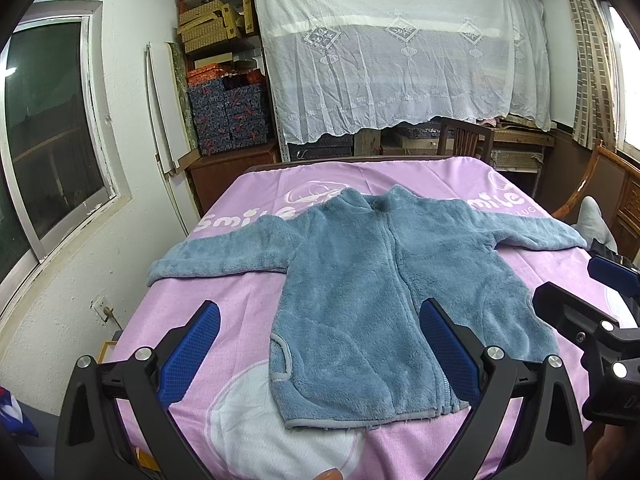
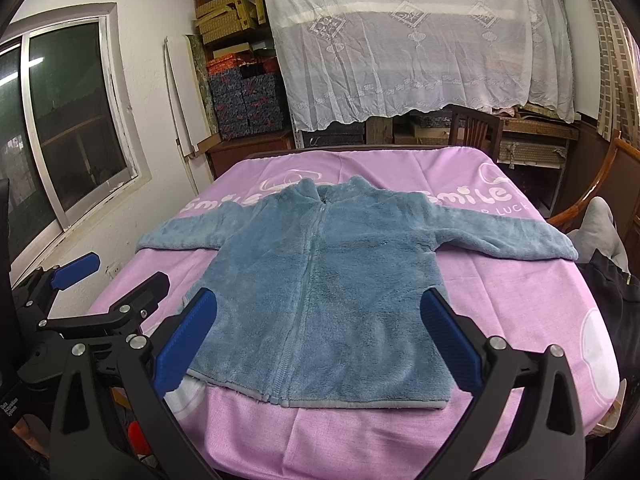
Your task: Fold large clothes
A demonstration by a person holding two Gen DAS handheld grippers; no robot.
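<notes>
A blue fleece jacket (image 2: 320, 276) lies flat, zipped, sleeves spread, at the centre of both frames on the pink bedspread (image 2: 500, 300). Bare pink cloth borders its hem and sides. The left gripper (image 1: 320, 356) and right gripper (image 2: 320, 344) hover at the lower frame edge, jaws spread wide, holding nothing.
</notes>
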